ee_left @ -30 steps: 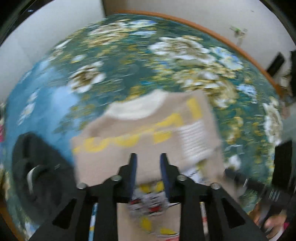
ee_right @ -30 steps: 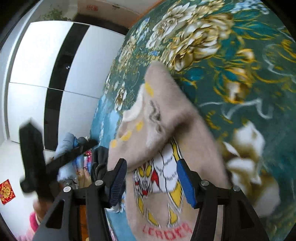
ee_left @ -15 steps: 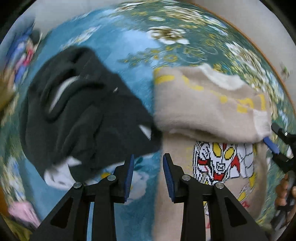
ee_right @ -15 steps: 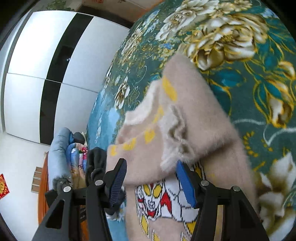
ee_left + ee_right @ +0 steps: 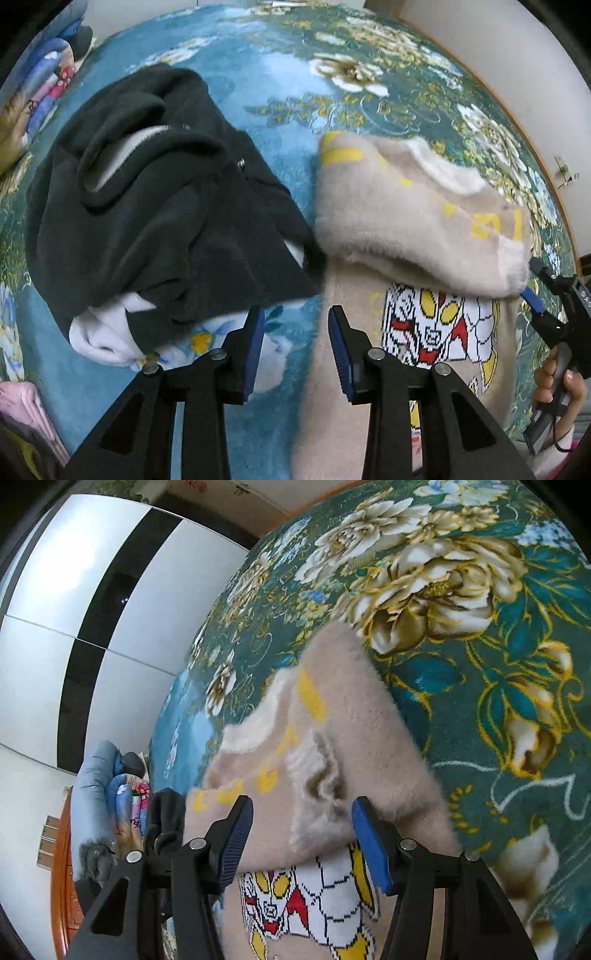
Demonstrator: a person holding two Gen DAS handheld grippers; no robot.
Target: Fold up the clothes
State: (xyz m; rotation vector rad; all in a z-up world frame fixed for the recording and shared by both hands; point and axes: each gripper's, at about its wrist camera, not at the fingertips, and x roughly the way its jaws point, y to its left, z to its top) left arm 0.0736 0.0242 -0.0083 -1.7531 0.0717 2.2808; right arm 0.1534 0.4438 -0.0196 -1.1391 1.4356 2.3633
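Note:
A fuzzy beige sweater [image 5: 399, 221] with yellow letters, a white collar and a cartoon face print lies on the floral blanket, its sleeves folded across the chest. It also shows in the right wrist view [image 5: 354, 746]. My left gripper [image 5: 295, 343] is open and empty, hovering over the sweater's left edge. My right gripper [image 5: 303, 842] is open and empty, just above the folded sleeve cuff [image 5: 317, 790]; it also shows at the right edge of the left wrist view [image 5: 543, 295].
A crumpled black garment [image 5: 155, 206] with white lining lies left of the sweater, touching it. The blue-green floral blanket [image 5: 258, 66] covers the bed. Folded bedding [image 5: 110, 794] and a white wardrobe [image 5: 74, 590] stand beyond. A pink cloth [image 5: 22, 410] lies at lower left.
My left gripper let go of the sweater's hem and swung left, bringing the black garment into view. The right gripper stayed open and moved closer over the folded sleeve.

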